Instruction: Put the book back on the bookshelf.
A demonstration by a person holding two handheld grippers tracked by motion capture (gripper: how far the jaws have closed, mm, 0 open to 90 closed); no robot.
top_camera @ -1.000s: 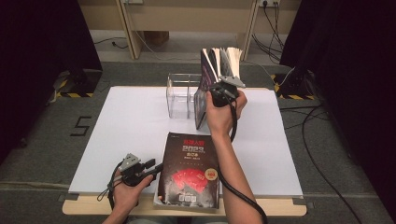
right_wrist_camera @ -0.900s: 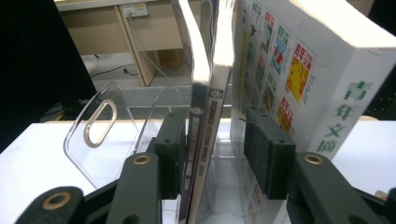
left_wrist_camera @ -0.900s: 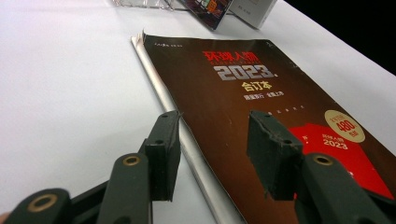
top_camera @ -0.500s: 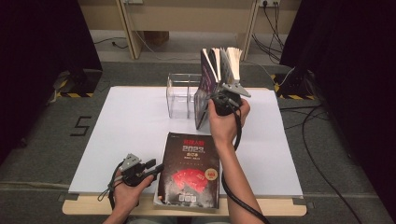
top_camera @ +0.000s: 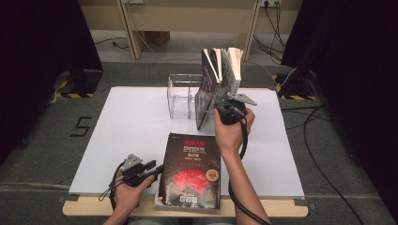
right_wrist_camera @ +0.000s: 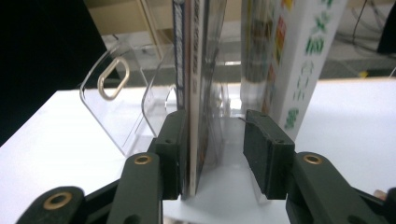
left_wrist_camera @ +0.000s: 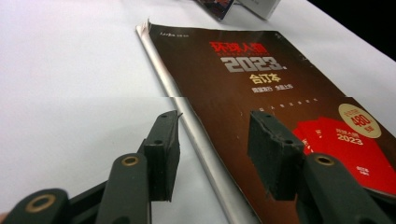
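Note:
A dark magazine [top_camera: 192,171] with red print lies flat at the table's near edge. My left gripper [top_camera: 149,168] rests at its left side, open, with the magazine's [left_wrist_camera: 261,84] spine running between the left gripper's [left_wrist_camera: 212,135] jaws and no pad pressing. Farther back, a thin dark-covered book [top_camera: 205,91] and a white book [top_camera: 233,65] stand in a clear acrylic holder [top_camera: 180,96]. My right gripper [top_camera: 228,110] is at their near edge. Its jaws have just been closing; the thin book's [right_wrist_camera: 196,70] edge stands between them against the left pad, the right pad apart, so the right gripper [right_wrist_camera: 212,126] is open.
The white tabletop [top_camera: 136,126] has bare room left of the holder and right of the books. The white book [right_wrist_camera: 299,56] stands just outside my right jaw. The holder's clear divider with a slot handle [right_wrist_camera: 114,79] rises to the left. Cables lie on the floor beyond the table.
My right hand has come lower and a little nearer with its gripper at the standing books' edge. The left hand and the flat magazine have stayed put.

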